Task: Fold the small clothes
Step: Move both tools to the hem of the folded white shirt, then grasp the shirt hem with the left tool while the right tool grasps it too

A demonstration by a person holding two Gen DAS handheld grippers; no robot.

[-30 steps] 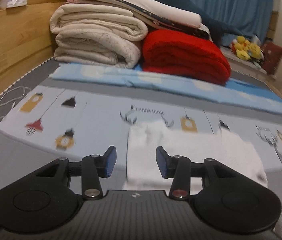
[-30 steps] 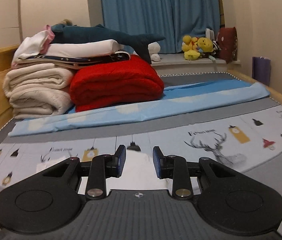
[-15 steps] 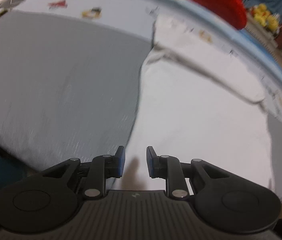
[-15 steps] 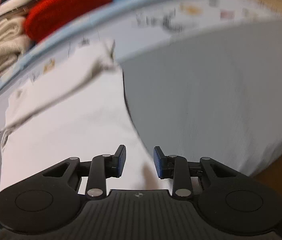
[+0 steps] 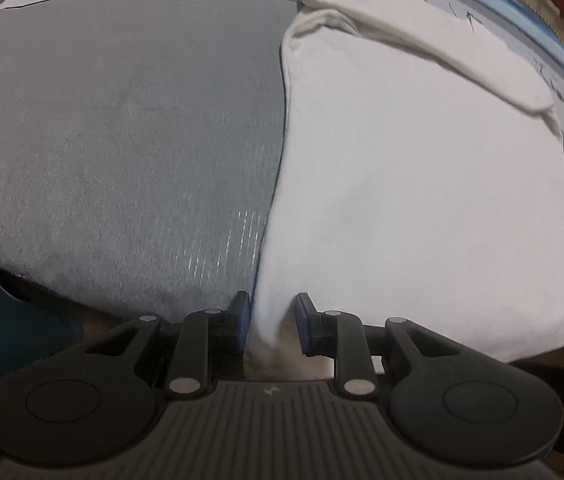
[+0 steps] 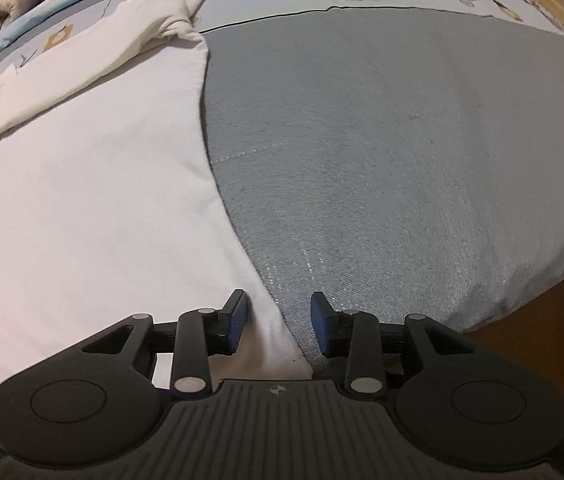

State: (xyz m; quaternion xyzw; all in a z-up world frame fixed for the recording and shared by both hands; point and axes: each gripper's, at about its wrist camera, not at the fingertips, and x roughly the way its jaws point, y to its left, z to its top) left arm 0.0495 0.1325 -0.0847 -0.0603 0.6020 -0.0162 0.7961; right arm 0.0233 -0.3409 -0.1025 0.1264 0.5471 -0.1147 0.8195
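Both grippers, left gripper (image 5: 272, 322) and right gripper (image 6: 278, 322), are sitting part-open straddling the white shirt's (image 5: 421, 184) bottom-frame corners, gripping nothing yet, risking pinching the gray bedsheet (image 6: 381, 140) too.

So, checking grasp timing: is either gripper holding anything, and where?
Nothing yet. Both the left gripper and right gripper, jaws just opening, straddle near corners of the white garment without pinching.

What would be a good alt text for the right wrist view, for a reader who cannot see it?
The right gripper points down at the near right corner of a white garment lying flat on a grey bed cover; its blue pads straddle the garment's edge without pressing it. A sleeve is folded across the top.
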